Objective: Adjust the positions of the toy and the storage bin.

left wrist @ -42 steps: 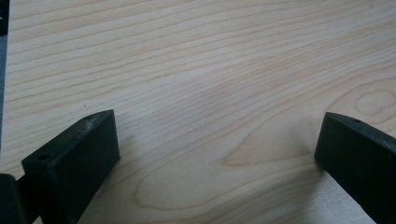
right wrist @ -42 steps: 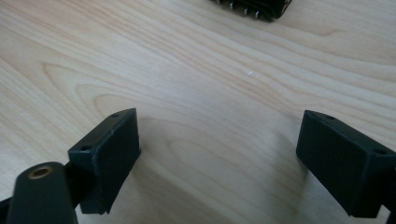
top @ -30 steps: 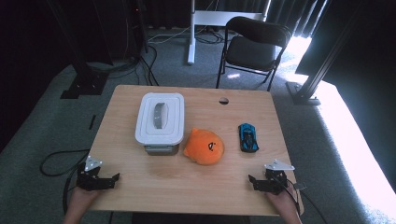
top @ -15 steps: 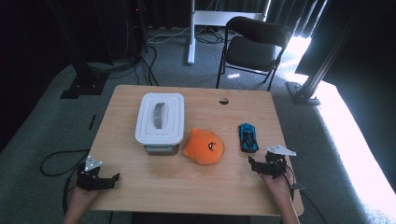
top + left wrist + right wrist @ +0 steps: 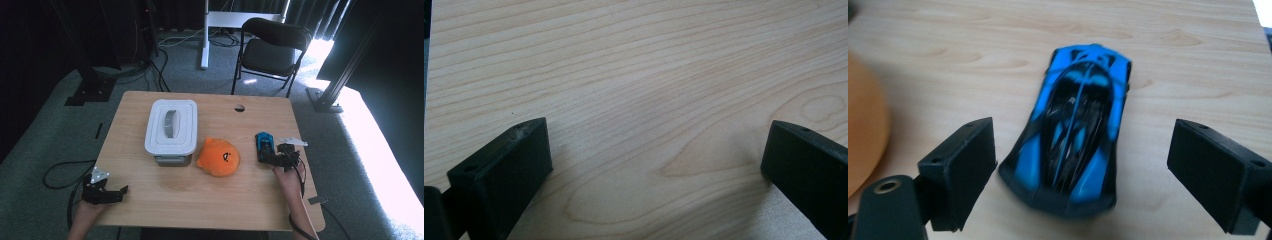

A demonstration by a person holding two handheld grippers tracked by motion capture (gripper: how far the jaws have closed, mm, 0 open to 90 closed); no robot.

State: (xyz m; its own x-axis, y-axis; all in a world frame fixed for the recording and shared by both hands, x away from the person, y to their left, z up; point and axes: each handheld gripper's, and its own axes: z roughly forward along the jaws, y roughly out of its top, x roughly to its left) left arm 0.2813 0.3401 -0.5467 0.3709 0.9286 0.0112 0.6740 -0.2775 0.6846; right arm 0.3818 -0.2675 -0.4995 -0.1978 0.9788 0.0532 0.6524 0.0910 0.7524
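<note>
A blue and black toy car (image 5: 263, 145) (image 5: 1075, 130) lies on the wooden table (image 5: 220, 200) right of centre. My right gripper (image 5: 274, 159) (image 5: 1088, 175) is open just behind the car, with a jaw on either side of its near end and neither touching it. An orange plush toy (image 5: 219, 157) (image 5: 863, 135) with a small dark face sits left of the car. A white lidded plastic box (image 5: 171, 127) stands further left. My left gripper (image 5: 112, 195) (image 5: 656, 165) is open over bare wood at the table's front left corner, holding nothing.
A round cable hole (image 5: 239, 107) is in the table's far edge. A black folding chair (image 5: 272, 47) and a white desk leg (image 5: 205, 35) stand beyond the table. Cables (image 5: 60, 170) trail on the carpet at the left.
My right gripper has moved forward and left from the table's front right up to the blue car, now straddling its near end. The left gripper has stayed put.
</note>
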